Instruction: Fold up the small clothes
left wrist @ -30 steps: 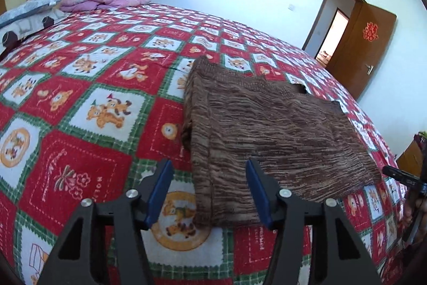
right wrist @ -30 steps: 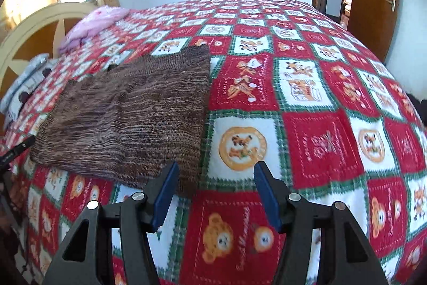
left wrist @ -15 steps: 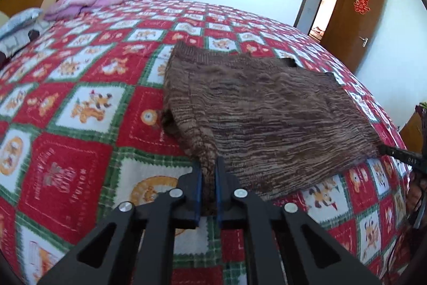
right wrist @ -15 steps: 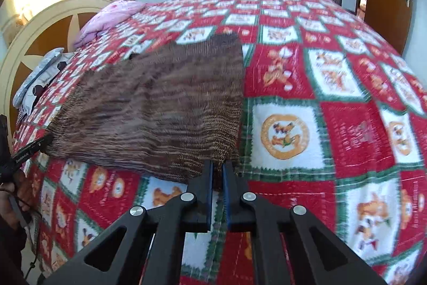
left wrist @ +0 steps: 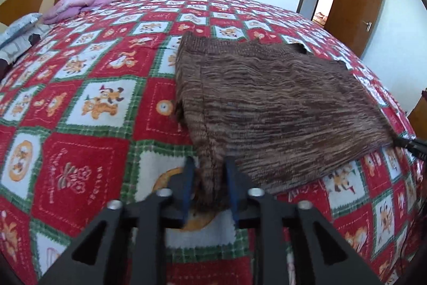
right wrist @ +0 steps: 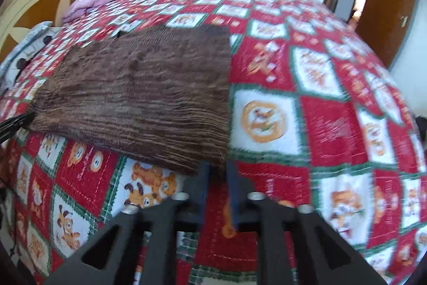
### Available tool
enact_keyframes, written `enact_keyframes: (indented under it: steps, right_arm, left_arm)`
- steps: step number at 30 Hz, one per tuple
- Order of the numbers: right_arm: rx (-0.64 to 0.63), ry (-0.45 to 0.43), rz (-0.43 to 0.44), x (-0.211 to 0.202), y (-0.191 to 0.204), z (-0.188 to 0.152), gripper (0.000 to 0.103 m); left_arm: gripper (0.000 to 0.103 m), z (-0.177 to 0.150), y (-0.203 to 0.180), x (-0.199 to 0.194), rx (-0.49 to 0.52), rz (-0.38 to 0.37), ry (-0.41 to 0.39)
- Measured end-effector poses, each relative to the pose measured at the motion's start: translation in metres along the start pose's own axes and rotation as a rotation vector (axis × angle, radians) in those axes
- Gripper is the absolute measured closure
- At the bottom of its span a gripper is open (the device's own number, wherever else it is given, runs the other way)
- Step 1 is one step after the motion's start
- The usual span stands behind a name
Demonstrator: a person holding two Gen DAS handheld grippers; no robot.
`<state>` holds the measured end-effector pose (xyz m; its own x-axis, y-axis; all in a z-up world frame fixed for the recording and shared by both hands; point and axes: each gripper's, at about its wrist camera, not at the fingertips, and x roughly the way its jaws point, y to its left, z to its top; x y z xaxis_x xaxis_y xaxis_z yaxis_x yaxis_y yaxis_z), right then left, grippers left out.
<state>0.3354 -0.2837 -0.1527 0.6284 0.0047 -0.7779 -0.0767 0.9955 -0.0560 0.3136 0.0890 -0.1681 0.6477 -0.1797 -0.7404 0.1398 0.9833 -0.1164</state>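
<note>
The brown striped knitted garment (left wrist: 280,103) lies flat on the red-and-green cartoon-check bedspread (left wrist: 88,146); its near edge runs between the hands; left gripper (left wrist: 209,178) and right gripper (right wrist: 217,178) each straddle a near corner, jaws opening, pads apparently off the cloth.

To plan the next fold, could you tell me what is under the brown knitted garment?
The brown knitted garment lies flat on the red cartoon-print bedspread, which shows all around it. Anything directly beneath the knit is covered and cannot be seen.
</note>
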Motion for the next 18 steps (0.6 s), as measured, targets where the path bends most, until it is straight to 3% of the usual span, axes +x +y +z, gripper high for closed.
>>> enact_keyframes:
  steps: [3, 6, 11, 14, 18]
  right_arm:
    - [-0.044, -0.065, 0.026, -0.017, 0.020, 0.009, 0.051]
    - [-0.149, -0.100, 0.083, -0.023, 0.062, 0.018, 0.051]
    - [-0.343, -0.139, 0.208, -0.021, 0.155, 0.016, 0.051]
    - [-0.461, -0.202, 0.216, -0.022, 0.212, 0.007, 0.051]
    - [-0.530, -0.198, 0.266, -0.013, 0.267, 0.002, 0.051]
  left_arm:
    - [0.039, -0.005, 0.006, -0.015, 0.007, 0.051, -0.050]
    - [0.023, -0.001, 0.021, -0.029, -0.027, 0.087, -0.105]
    - [0.021, 0.013, 0.062, -0.031, -0.157, 0.107, -0.123]
    - [0.020, 0.018, 0.084, -0.027, -0.235, 0.104, -0.123]
    - [0.020, 0.018, 0.103, -0.020, -0.305, 0.070, -0.120]
